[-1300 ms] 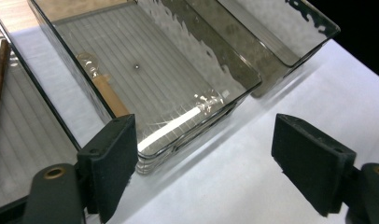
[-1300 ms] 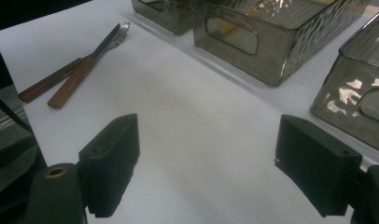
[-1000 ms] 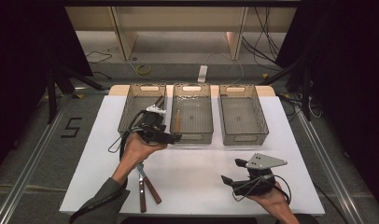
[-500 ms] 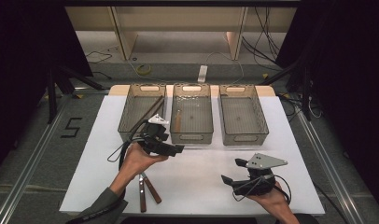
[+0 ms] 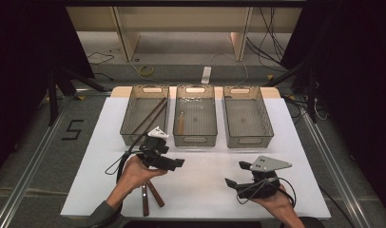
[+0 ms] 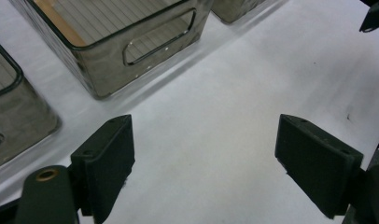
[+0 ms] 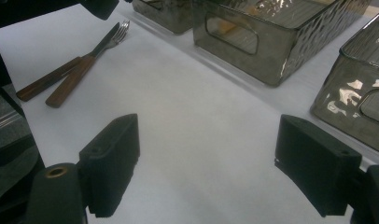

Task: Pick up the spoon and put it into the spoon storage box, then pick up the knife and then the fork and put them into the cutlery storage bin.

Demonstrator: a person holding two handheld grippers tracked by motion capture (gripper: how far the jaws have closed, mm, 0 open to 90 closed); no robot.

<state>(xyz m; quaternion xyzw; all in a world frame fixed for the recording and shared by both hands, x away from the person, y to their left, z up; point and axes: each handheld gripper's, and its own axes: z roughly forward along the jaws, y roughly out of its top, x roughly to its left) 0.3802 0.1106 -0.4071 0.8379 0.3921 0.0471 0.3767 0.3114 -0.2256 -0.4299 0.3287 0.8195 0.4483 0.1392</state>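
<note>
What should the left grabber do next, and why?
Probably swing the open, empty left gripper back down to the wooden-handled fork and knife lying on the white table under that hand; the left bin and middle bin already hold pieces.

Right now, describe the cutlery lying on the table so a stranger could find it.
On the white table, look at the near edge, under the left gripper. The wooden-handled knife and fork lie crossed there, outside the three trays.

Wooden-handled knife (image 7: pixel 68 70) and fork (image 7: pixel 87 63) lie crossed on the table.
</note>
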